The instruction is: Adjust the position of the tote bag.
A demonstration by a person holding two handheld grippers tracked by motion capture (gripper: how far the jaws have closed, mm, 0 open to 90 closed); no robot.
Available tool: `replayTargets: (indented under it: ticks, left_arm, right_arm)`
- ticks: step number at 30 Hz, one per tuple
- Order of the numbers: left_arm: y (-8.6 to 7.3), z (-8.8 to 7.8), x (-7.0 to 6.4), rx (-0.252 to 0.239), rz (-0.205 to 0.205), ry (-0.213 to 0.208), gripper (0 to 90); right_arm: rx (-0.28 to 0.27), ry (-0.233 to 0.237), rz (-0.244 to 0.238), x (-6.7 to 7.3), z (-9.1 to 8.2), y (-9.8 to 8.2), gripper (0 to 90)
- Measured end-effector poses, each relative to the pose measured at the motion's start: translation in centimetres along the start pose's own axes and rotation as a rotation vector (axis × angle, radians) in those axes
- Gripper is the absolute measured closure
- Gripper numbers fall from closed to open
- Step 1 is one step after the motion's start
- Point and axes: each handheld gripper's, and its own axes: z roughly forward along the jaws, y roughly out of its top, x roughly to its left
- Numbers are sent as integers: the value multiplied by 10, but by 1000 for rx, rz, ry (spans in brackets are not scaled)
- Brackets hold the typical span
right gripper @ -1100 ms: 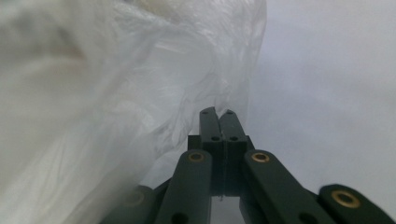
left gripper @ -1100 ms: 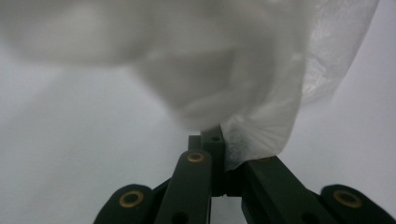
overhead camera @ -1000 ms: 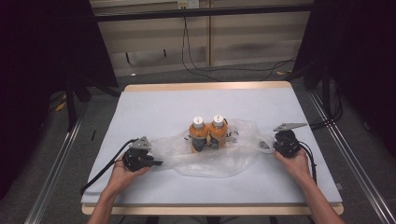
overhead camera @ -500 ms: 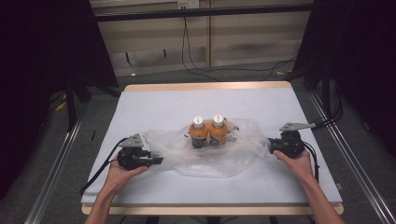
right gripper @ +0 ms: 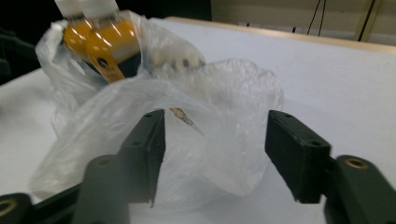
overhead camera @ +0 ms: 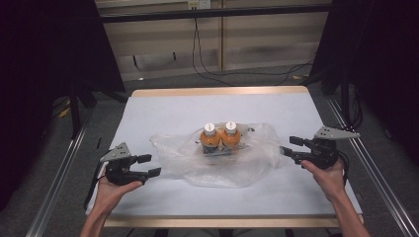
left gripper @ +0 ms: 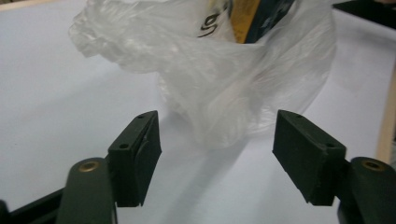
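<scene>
A: How do the fingers (left gripper: 135, 154) of the left gripper (overhead camera: 146, 165) stand?

B: Apart, and they have just been opening. In the left gripper view there is nothing between them; the crumpled edge of the clear plastic bag (overhead camera: 217, 163) lies just beyond their tips, not touching the pads.

A: And the right gripper (overhead camera: 292, 147)?

B: Its fingers (right gripper: 147, 144) are apart too, having just been opening. In the right gripper view a loose fold of the bag (right gripper: 187, 140) billows between them, but the pads do not press on it. In the high view the tips sit just off the bag's right edge.

A: Where is the bag itself?

B: It lies spread flat on the counter (overhead camera: 173, 113), about midway between the two grippers. The left gripper is near the bag's left edge, the right gripper just beside its right edge.

A: What is on the bag?

B: Two orange bottles (overhead camera: 220, 137) with white caps stand upright, side by side and touching, at the middle of the bag. They appear to sit in a dark pack base; I cannot tell whether the film covers them or only lies around them.

A: The hands?

B: The left hand (overhead camera: 111, 190) and the right hand (overhead camera: 328, 175) hold the grippers from the near side of the bag.
</scene>
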Motion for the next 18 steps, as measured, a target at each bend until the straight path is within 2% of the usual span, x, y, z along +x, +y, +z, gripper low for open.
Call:
replayTargets:
  ticks: [2,4,6,8,12,15,17,18]
  left_arm:
    - [3,-4,-3,-20,12,-4,413]
    - [11,-5,-8,-35,21,-5,495]
    - [18,-3,-10,-39,36,-18,576]
    - [26,3,-13,-28,55,-32,633]
    - [41,16,-16,-4,94,-59,708]
    - [52,25,-18,7,105,-58,736]
    - [59,29,-19,14,118,-66,780]
    - [64,33,-20,28,143,-68,796]
  right_arm:
    - [-35,-1,-4,2,-8,2,482]
    - [-49,4,-23,4,-14,8,613]
    - [-57,56,-40,8,-16,16,658]
    - [-43,86,-55,13,-14,22,714]
    - [19,127,-99,23,4,34,801]
    - [63,141,-133,28,16,44,826]
    - [70,166,-138,30,22,51,845]
    - [75,167,-148,32,25,54,854]
